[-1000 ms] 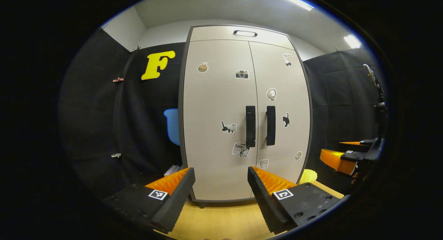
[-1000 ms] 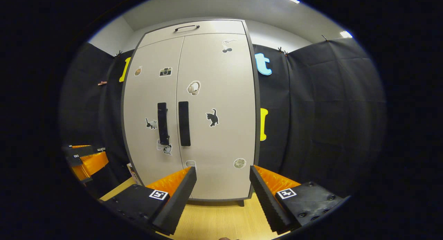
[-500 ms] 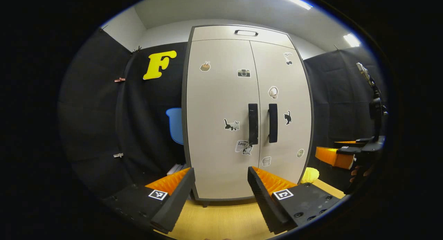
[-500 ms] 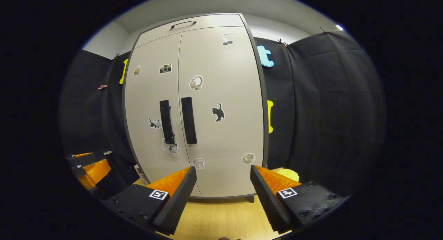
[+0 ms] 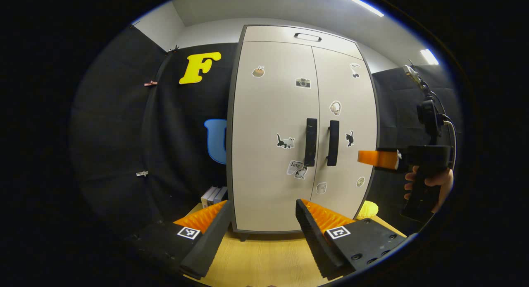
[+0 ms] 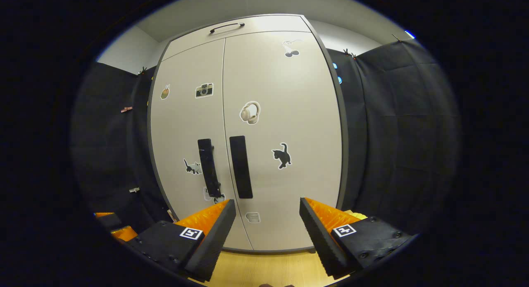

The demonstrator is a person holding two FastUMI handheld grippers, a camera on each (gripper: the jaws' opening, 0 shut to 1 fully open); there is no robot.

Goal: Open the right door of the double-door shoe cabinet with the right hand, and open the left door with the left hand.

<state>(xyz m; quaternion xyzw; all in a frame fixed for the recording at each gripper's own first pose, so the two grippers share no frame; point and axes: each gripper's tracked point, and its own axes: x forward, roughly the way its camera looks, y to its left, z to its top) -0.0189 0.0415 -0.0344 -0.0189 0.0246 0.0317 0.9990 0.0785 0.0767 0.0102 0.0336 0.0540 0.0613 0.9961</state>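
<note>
In the left gripper view, the left gripper (image 5: 262, 221) sits at the bottom edge with its two fingers spread wide and nothing between them, hovering above a pale wooden floor (image 5: 264, 260). Beyond the fingers stands the shoe cabinet (image 5: 303, 130), upright on short feet, both doors closed flush. The left door (image 5: 272, 125) carries its dark vertical handle (image 5: 310, 142) near the centre seam, and the right door (image 5: 345, 125) carries a matching handle (image 5: 332, 142) just beside it; the two handles are near each other but apart. Small stickers dot both doors. A few books (image 5: 214, 194) stand on the floor against the cabinet's left side, and a yellow object (image 5: 368, 209) lies at its right foot. To the right, a hand (image 5: 432, 183) holds the right gripper (image 5: 374, 159) level, pointing toward the right door's edge, near it but not touching.

In the right gripper view, the right gripper (image 6: 268, 221) is likewise released, its fingers wide apart and empty at the bottom edge. Past them the shoe cabinet (image 6: 248, 134) fills the middle, doors shut, with the right door's handle (image 6: 241, 167) above and left of the gap between the fingers and well short of contact. The left door's handle (image 6: 208, 168) sits just beside it. The left gripper (image 6: 113, 229) peeks in at lower left; from here I cannot tell how its jaws stand. A shallow top panel with its own slim pull (image 6: 226, 27) crowns the cabinet
</note>
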